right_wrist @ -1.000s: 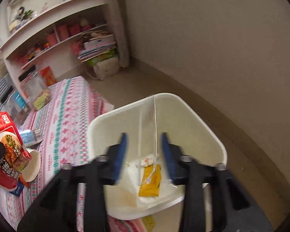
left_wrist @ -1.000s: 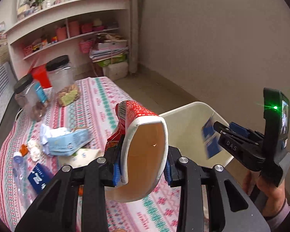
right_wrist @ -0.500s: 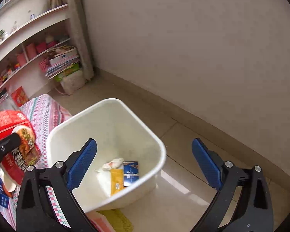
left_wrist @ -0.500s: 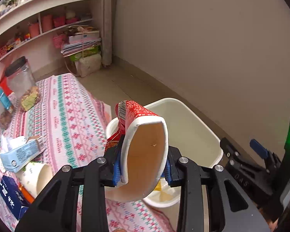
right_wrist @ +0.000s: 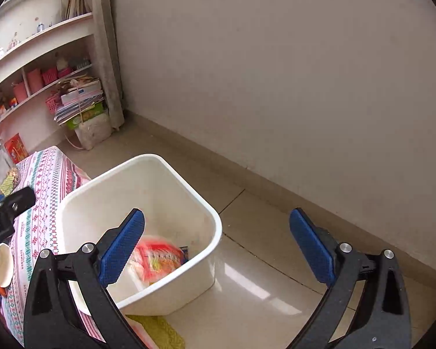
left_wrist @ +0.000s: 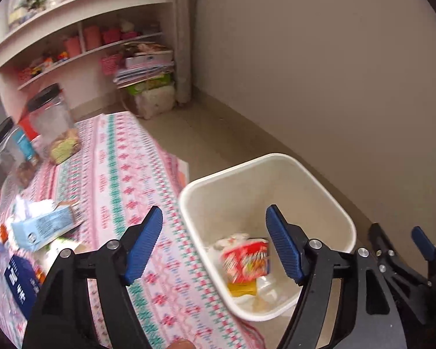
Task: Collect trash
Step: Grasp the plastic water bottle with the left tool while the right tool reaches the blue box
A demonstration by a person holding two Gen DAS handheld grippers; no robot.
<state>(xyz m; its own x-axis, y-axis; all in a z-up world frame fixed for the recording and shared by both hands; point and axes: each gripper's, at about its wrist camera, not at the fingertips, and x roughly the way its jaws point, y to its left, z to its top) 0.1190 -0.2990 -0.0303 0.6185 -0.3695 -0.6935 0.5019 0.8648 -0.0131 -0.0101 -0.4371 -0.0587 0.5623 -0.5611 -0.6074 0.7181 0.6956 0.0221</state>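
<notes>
Noodle cup (left_wrist: 245, 260) lies in the white bin (left_wrist: 328, 200), at one o'clock below my left gripper (left_wrist: 215, 244), whose jaws just sprang apart to drop it; my right gripper (right_wrist: 218, 247) gapes empty

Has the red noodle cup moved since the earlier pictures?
Yes. The red noodle cup has left the left claw, whose jaws have just been opening, and now lies down inside the white bin.

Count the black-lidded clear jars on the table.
2: the taller jar stands at the tablecloth's far end; the second jar sits left of it near the frame edge. Others may be out of view.
</notes>
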